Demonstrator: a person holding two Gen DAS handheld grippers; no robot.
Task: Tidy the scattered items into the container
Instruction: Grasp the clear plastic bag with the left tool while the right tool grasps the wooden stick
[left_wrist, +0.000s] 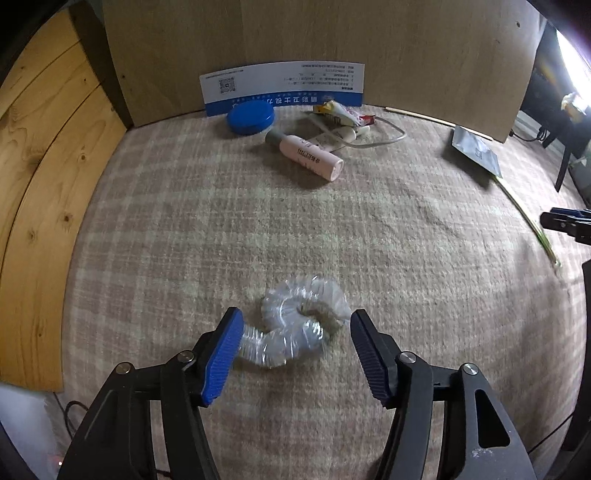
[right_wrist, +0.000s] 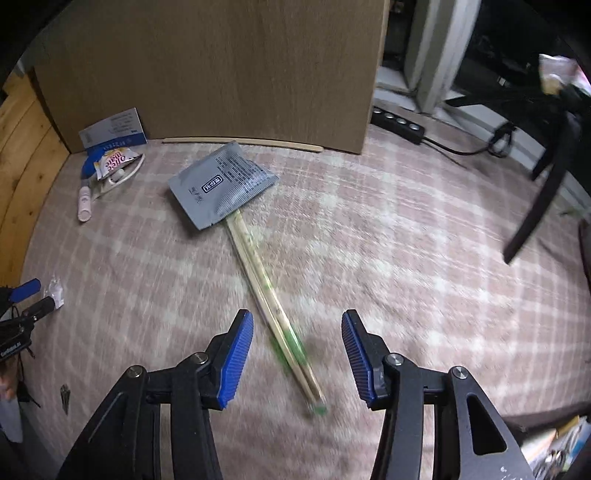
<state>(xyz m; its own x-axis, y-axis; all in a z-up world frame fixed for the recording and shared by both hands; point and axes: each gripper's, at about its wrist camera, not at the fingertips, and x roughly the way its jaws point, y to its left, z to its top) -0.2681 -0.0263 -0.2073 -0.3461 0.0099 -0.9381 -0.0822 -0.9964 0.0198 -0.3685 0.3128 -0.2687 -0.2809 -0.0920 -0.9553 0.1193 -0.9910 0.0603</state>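
Observation:
In the left wrist view a crinkled clear plastic wrapper lies curled on the checked cloth. My left gripper stands open over it; the wrapper's tail reaches the left pad, while the right one is apart from it. In the right wrist view a pair of wrapped chopsticks lies slanted between the spread fingers of my open right gripper, touching neither pad. Their far end runs under a grey sachet. At the back lie a blue lid and a pink bottle.
A brown board stands along the back with a blue-and-white card leaning on it. Small tubes and a white cable lie there. Wooden planks rise at the left. A power strip and black chair leg are at the right.

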